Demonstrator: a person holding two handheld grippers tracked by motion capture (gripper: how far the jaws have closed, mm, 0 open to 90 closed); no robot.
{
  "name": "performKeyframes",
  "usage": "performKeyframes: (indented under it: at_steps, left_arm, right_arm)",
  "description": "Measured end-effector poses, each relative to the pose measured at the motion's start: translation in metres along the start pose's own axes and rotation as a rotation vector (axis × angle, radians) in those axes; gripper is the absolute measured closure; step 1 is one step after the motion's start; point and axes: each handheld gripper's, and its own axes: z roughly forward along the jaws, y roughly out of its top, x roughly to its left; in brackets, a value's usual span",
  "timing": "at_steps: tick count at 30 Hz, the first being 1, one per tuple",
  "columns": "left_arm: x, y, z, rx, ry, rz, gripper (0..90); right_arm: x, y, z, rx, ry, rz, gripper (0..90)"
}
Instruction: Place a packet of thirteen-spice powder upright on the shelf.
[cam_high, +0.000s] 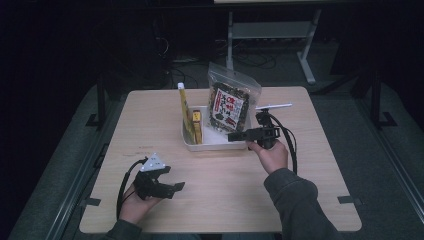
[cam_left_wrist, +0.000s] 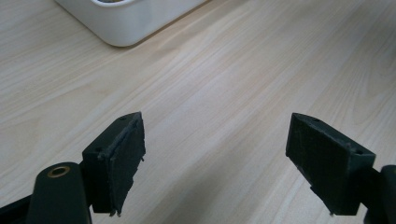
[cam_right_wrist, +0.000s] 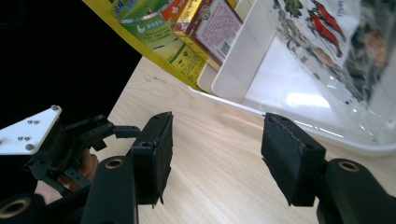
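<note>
At the near left of the desk (cam_high: 300, 200) in the high view, left tongs (cam_high: 176, 187) held low in a hand, grey three-cornered plate on top, jaws spread wide with nothing between them, well apart from the white tray (cam_high: 215, 145). From the left gripper view, same jaws wide over bare wood grain, a rounded corner of the white tray (cam_left_wrist: 122, 28) at the top edge; contents hidden from this angle. Mid-desk in the high view, tray carrying a tall yellow packet (cam_high: 185, 107) upright against its left wall, a small box (cam_high: 197, 125) just beside it, and a clear snack bag (cam_high: 231, 102) with a red-and-white label leaning at the right. Further right, right tongs (cam_high: 235, 136) held level in a hand, tips just at the tray's near right rim, below the snack bag. Up close in the right gripper view, those jaws partly open and empty, wood showing between the pads, tray rim (cam_right_wrist: 327, 135) just beyond; yellow packet (cam_right_wrist: 154, 32) and box (cam_right_wrist: 212, 30) at upper left, snack bag (cam_right_wrist: 345, 51) at upper right, the print on each readable here as pattern though not in the high view. Left tongs visible far off at lower left there.
</note>
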Motion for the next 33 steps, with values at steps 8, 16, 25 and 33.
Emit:
performKeyframes:
  at_steps: [8, 16, 25, 33]
  left_arm:
    - [0.001, -0.001, 0.001, 0.003, -0.001, -0.006, 18.9]
    - [0.001, -0.002, 0.003, 0.008, 0.000, -0.007, 18.9]
    - [0.003, -0.002, 0.003, 0.008, 0.006, -0.014, 18.8]
    - [0.005, -0.004, 0.002, 0.007, 0.008, -0.033, 18.1]
  right_arm:
    - [-0.015, -0.011, -0.009, -0.004, -0.002, 0.016, 42.0]
    - [-0.027, -0.022, -0.016, -0.002, 0.009, 0.022, 41.7]
    - [-0.041, -0.034, -0.028, -0.024, 0.024, 0.041, 41.5]
    - [-0.050, -0.043, -0.037, -0.033, 0.017, 0.037, 40.9]
